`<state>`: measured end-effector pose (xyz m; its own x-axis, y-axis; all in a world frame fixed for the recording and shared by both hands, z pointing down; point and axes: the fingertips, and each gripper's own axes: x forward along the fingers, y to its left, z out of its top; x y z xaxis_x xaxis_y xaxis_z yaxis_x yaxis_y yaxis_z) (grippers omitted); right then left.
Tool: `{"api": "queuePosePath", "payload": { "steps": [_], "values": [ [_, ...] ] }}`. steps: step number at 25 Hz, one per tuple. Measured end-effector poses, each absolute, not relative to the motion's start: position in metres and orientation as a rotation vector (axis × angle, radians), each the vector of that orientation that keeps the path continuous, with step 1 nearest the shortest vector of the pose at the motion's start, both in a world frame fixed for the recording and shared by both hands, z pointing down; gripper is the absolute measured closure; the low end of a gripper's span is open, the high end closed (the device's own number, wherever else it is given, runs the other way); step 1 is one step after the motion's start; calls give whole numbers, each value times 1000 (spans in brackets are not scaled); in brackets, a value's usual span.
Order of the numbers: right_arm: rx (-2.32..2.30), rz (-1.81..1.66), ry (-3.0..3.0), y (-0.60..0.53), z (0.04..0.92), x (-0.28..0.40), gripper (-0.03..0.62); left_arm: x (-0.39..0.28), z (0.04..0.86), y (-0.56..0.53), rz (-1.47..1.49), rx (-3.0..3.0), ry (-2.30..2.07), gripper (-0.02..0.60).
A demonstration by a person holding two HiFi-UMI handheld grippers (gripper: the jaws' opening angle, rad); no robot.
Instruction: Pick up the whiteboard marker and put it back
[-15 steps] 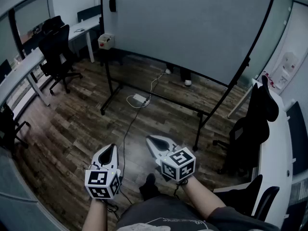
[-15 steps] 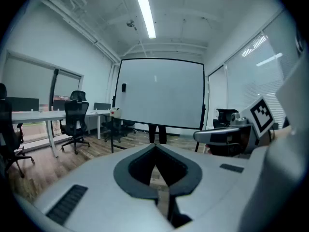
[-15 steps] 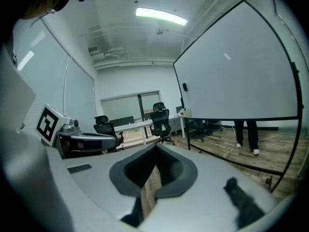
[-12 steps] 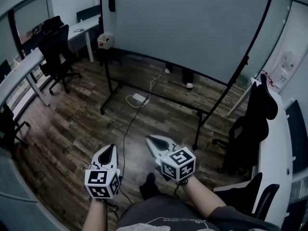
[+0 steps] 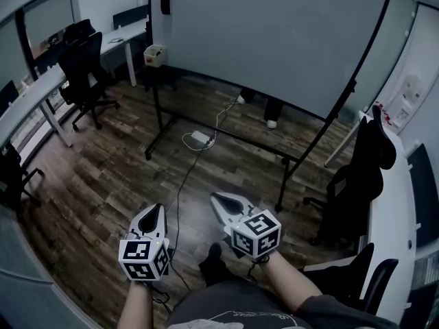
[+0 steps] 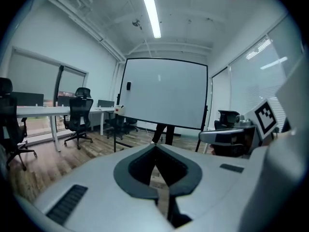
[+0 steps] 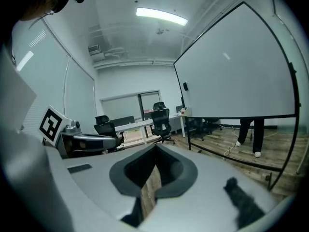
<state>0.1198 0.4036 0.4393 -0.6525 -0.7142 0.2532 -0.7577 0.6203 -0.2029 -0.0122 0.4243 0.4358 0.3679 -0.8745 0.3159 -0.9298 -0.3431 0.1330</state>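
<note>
Head view: L claw [image 5: 157, 209] and R claw [image 5: 217, 198] both pressed together, nothing btwn, over floor [image 5: 103, 177]; whiteboard [image 5: 274, 40] at 12 o'clock.

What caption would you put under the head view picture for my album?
Left gripper and right gripper, both shut and empty, face a blank whiteboard.

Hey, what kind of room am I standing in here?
Most likely an office or meeting room. A large freestanding whiteboard fills the middle, black office chairs sit along a long white desk on the left, and power cables trail across the wood-look floor.
</note>
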Motion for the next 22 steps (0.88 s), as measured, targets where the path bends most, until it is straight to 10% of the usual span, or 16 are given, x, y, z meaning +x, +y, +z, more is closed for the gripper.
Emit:
{"api": "queuePosePath", "payload": {
  "steps": [22],
  "values": [
    [1248, 463, -2692, 350, 458, 124, 571, -8, 447, 373, 299, 2349, -1575, 568]
  ]
}}
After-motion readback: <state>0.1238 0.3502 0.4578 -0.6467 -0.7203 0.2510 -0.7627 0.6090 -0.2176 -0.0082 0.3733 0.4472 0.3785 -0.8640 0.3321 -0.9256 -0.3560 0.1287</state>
